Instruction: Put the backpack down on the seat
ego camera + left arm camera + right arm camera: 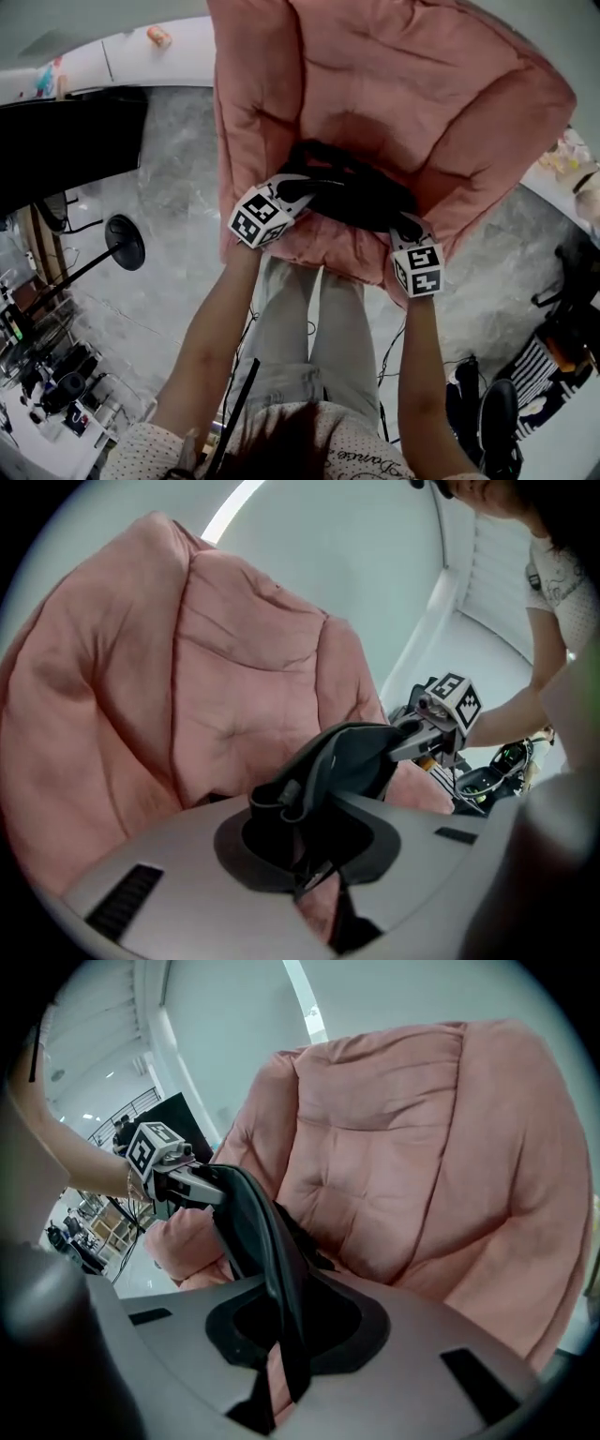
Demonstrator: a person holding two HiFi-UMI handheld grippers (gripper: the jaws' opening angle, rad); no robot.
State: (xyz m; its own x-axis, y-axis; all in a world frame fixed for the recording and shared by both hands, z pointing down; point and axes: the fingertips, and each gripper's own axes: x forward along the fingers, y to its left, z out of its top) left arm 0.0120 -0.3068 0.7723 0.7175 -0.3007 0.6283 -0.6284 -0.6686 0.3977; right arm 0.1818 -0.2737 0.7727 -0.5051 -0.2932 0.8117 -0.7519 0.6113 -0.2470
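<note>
— Where is the black backpack (pixel 354 192)?

— In the head view it's just above centre, low on the seat cushion (pixel 323 248) of the pink armchair (pixel 375 75). The chair's padded back fills the picture from 11 to 2 o'clock. I can't tell whether the bag's full weight is on the cushion.

— And the left gripper (pixel 296 191)?

— It's at the bag's 9 o'clock. In its own view a black strap (pixel 314 855) runs right between the jaws, which are nearly together and clamped on it. The bag's dark body arches up from there towards 1 o'clock.

— The right gripper (pixel 406 227)?

— It's at the bag's 4 o'clock, at the front edge of the cushion. Its view shows a flat black strap dropping through the narrow gap between the jaws, pinched there. That strap rises towards 10 o'clock, where the other gripper has hold.

— So both are grasping the bag?

— Yes, each by a strap, with the bag stretched between them.

— Anything else nearby?

— A stand (pixel 125 242) with a round black base is at 9 o'clock in the head view, on the grey floor (pixel 178 187).
</note>
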